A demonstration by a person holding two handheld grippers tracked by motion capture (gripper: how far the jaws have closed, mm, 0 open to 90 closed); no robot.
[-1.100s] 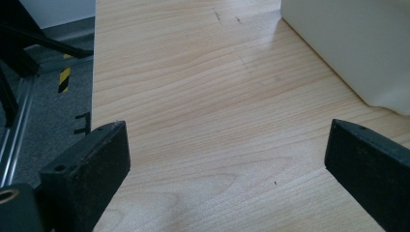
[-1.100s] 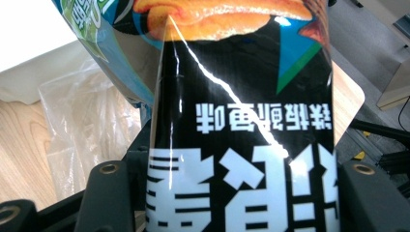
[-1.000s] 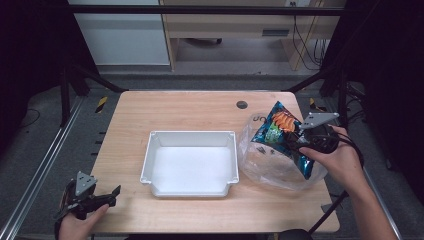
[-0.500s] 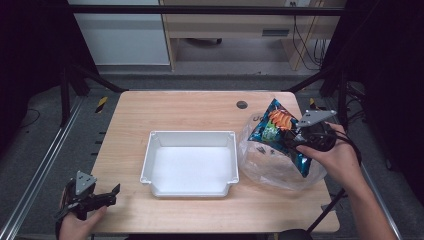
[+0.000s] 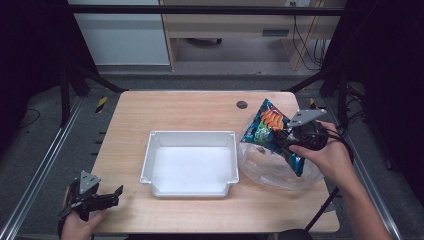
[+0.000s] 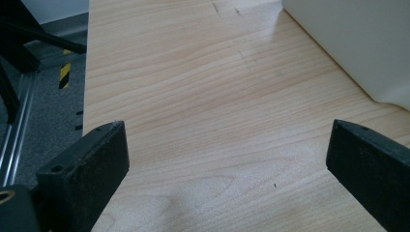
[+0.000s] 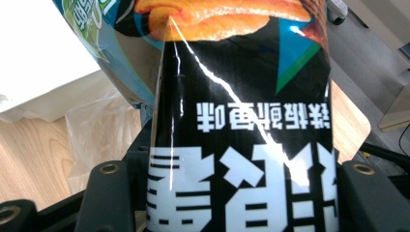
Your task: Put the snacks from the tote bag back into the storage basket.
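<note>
A blue and black snack bag [image 5: 266, 126] with orange chips printed on it hangs tilted above a crumpled clear plastic bag [image 5: 270, 170] at the table's right side. My right gripper [image 5: 286, 140] is shut on the snack bag [image 7: 241, 96], whose black printed face runs between the jaws of the gripper [image 7: 237, 198]. A white tray [image 5: 192, 134] stands empty in the middle of the table. At the front left corner my left gripper [image 5: 112, 196] rests open over bare wood, with nothing between the jaws of the gripper [image 6: 227, 135].
The tray's white wall [image 6: 348, 43] lies ahead and to the right of the left gripper. A dark round grommet [image 5: 242, 105] sits in the tabletop behind the tray. A metal rail [image 5: 45, 165] runs along the floor left of the table. The plastic bag [image 7: 101, 130] lies below the snack bag.
The right gripper has carried the snack bag a little to the left, toward the tray. The left gripper has stayed where it was.
</note>
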